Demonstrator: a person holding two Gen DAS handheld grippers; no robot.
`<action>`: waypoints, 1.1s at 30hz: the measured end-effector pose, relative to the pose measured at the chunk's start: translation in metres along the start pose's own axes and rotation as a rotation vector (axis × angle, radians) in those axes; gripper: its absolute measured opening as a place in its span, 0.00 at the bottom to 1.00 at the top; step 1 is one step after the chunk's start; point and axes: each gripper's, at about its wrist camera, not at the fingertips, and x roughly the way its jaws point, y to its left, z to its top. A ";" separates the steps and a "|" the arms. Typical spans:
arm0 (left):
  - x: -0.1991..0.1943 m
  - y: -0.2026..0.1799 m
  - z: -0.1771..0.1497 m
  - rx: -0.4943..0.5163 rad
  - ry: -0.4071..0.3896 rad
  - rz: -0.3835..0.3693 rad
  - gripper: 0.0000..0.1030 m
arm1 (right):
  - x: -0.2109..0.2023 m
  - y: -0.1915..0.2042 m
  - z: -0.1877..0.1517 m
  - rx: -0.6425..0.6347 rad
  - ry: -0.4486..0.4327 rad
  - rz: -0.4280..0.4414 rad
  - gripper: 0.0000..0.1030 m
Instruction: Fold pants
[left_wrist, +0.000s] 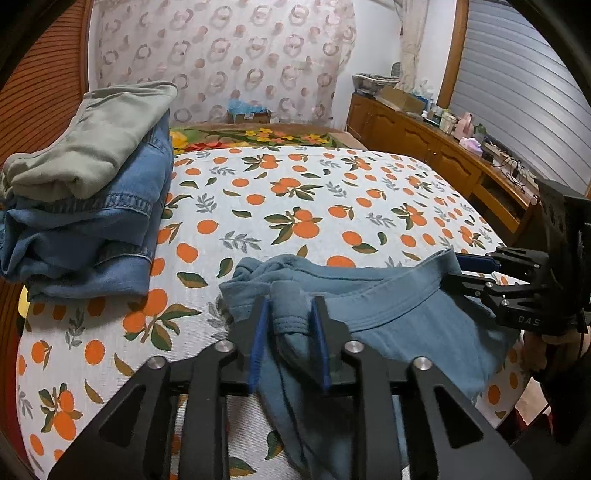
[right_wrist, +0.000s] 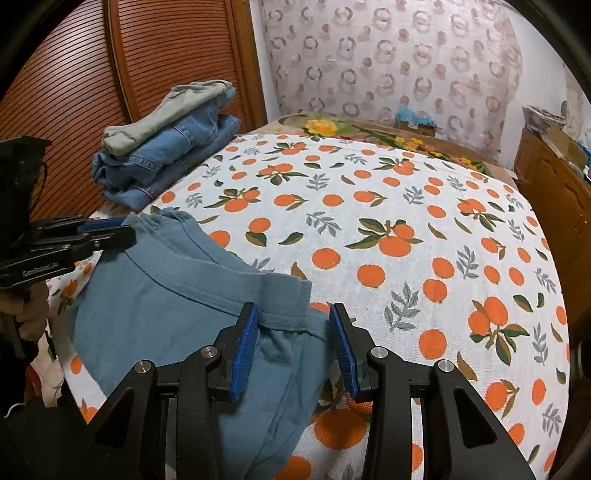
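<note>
Blue pants (left_wrist: 388, 317) lie at the near edge of the bed (left_wrist: 295, 206), waistband toward the middle of the bed, legs hanging over the near edge toward the cameras. The bed carries a white sheet printed with oranges and leaves.

Left gripper (left_wrist: 290, 332): jaws apart. A bunched fold at the left end of the waistband sits between the blue pads (left_wrist: 258, 343); a gap shows on each side of the fold, so the pads do not press it.

Right gripper (right_wrist: 293, 350): jaws apart, set over the right end of the waistband. The left pad (right_wrist: 243, 350) lies against the cloth; the right pad stands clear of it, above the sheet. No clamp on the pants. In the left wrist view this gripper comes in from the right with its tips at the waistband end; that view does not settle the jaw state.

A hand (right_wrist: 27, 306) holds the left gripper's grip at the near left edge.

A stack of folded clothes (left_wrist: 92, 192) sits at the far left edge of the bed: blue denim below, a grey-green garment on top, well apart from the pants.

A wooden cabinet (left_wrist: 424, 144) stands along the right side, beyond the bed, its top cluttered with small items too small to identify.
</note>
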 end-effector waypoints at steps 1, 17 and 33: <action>-0.001 0.001 0.000 -0.002 -0.003 -0.002 0.38 | 0.001 0.000 0.000 0.001 0.000 -0.001 0.40; -0.003 -0.004 -0.007 0.033 -0.003 -0.003 0.47 | -0.001 -0.003 0.004 0.016 -0.018 0.015 0.40; -0.002 -0.005 -0.012 0.042 0.004 -0.006 0.47 | 0.006 -0.004 0.007 0.023 -0.021 0.089 0.13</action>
